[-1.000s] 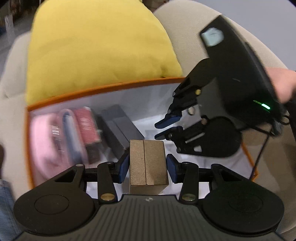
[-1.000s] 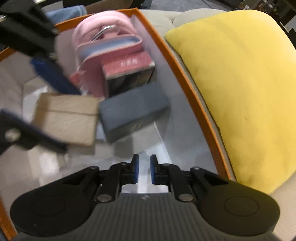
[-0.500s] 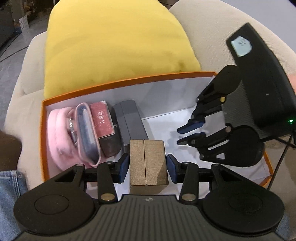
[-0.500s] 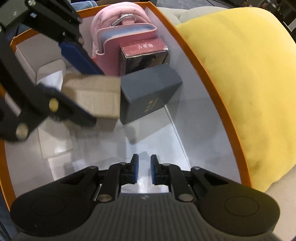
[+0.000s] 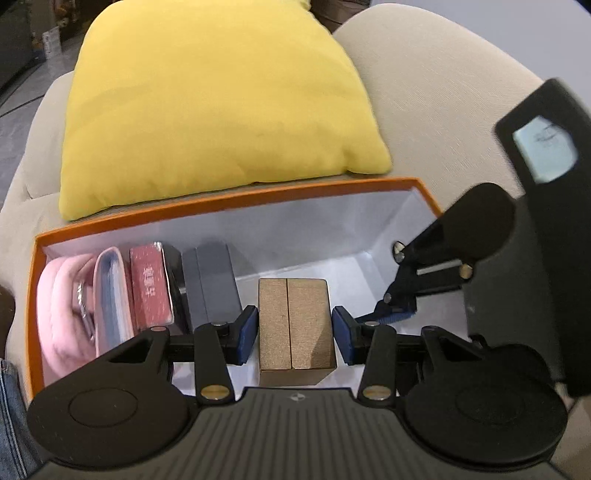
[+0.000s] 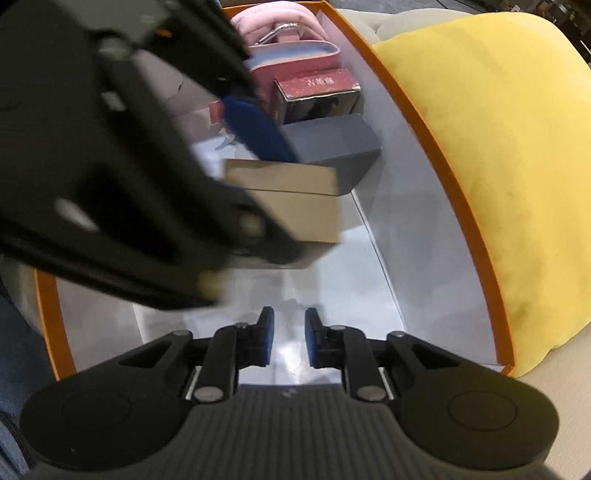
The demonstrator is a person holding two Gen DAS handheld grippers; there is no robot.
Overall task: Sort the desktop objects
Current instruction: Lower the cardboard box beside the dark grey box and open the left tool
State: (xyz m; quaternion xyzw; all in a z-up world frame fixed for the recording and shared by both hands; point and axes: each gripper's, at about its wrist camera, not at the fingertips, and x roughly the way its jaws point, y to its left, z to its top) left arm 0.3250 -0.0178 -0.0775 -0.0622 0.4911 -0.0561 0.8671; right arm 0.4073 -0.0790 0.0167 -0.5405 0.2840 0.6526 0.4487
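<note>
My left gripper (image 5: 294, 334) is shut on a tan box (image 5: 293, 323) and holds it inside the orange box (image 5: 229, 197), just right of a grey box (image 5: 214, 284). Left of that stand a dark red box (image 5: 149, 286) and a pink pouch (image 5: 70, 306). In the right wrist view the tan box (image 6: 295, 203) hangs in the left gripper (image 6: 255, 184) beside the grey box (image 6: 332, 147), with the red box (image 6: 317, 92) and pink pouch (image 6: 288, 33) beyond. My right gripper (image 6: 288, 341) is empty, its jaws a narrow gap apart, low over the box floor.
The orange box (image 6: 461, 192) lies on a beige sofa (image 5: 424, 92) against a yellow cushion (image 5: 214, 99). The right gripper's body (image 5: 517, 266) stands over the box's right end. White floor (image 6: 351, 295) shows in the right half of the box.
The left gripper has pulled back and shifted right with the tan box. The right gripper has moved toward the box's right end, and the left gripper now looms close in its view.
</note>
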